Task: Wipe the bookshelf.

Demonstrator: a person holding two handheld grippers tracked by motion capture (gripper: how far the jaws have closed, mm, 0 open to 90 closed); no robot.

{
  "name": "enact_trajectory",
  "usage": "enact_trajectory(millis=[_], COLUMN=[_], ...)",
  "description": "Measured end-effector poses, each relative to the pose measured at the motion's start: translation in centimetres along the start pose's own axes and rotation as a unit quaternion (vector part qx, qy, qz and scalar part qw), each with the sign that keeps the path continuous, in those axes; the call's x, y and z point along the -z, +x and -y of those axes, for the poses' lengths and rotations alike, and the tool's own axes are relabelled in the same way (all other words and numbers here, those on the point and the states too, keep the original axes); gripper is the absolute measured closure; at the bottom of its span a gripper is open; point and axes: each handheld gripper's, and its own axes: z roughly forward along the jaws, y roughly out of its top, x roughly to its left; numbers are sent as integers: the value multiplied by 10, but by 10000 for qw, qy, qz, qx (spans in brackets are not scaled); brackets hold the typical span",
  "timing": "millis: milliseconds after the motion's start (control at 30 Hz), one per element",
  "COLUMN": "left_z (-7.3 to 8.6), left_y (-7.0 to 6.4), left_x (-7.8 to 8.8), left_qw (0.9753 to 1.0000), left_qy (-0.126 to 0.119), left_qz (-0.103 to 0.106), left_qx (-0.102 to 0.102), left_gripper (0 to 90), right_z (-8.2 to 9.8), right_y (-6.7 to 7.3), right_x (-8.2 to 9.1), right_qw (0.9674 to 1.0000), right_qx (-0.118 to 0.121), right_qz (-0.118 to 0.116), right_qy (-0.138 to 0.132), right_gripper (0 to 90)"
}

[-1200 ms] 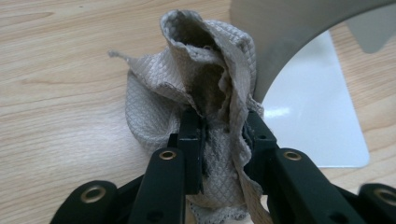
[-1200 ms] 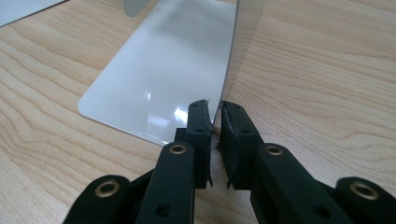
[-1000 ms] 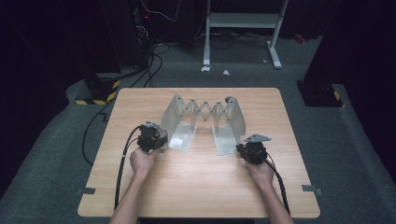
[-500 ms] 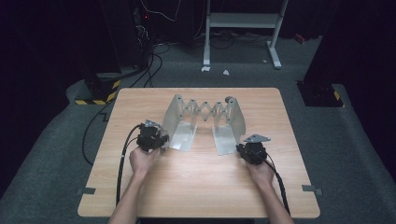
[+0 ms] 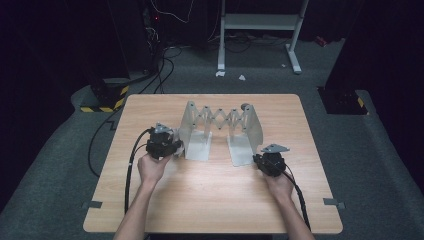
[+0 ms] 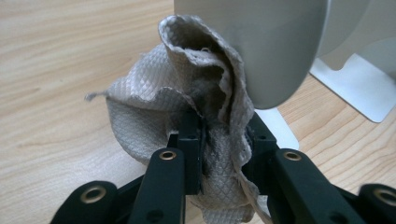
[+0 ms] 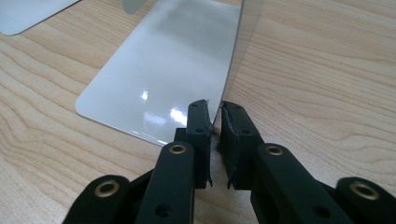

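Clearly the wiping turns on the left side: the left tongs [image 5: 170,146], clamped on a crumpled grey cloth [image 6: 187,107], hold it against the outer face of the left upright plate of the expanding metal bookend [image 5: 220,120], whose scissor-linked long axis runs across the wooden table [image 5: 210,200]. At the far end, the right tongs [image 7: 213,140] pinch the right plate's thin edge, steadying it. Dark carpeted floor [image 5: 370,150] surrounds the table.

In the left gripper view the crumpled cloth [image 6: 187,112] covers the left claw [image 6: 219,140] tips, the grey metal panel [image 6: 261,46] is cut off at twelve o'clock, and behind it the cloth's far edge stays hidden.
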Motion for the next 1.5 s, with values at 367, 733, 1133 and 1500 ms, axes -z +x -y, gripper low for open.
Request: enact_trajectory(millis=[367, 733, 1133, 1500], left_z=[-17, -37, -51, -47], left_y=[0, 4, 7, 7], left_x=[25, 39, 39, 21], left_qw=[9993, 9979, 9964, 9984], left_qy=[-348, -587, -751, -488], left_qz=[159, 254, 326, 194], left_qx=[10, 84, 231, 215], left_gripper=[730, 730, 730, 730], right_z=[0, 0, 0, 0], right_y=[1, 1, 1, 1], right_x=[0, 0, 0, 1], right_qw=[10000, 10000, 10000, 10000], right_qx=[6, 34, 32, -35], right_qz=[36, 45, 47, 15], right_qy=[3, -7, -6, 7], right_gripper=[819, 818, 818, 819])
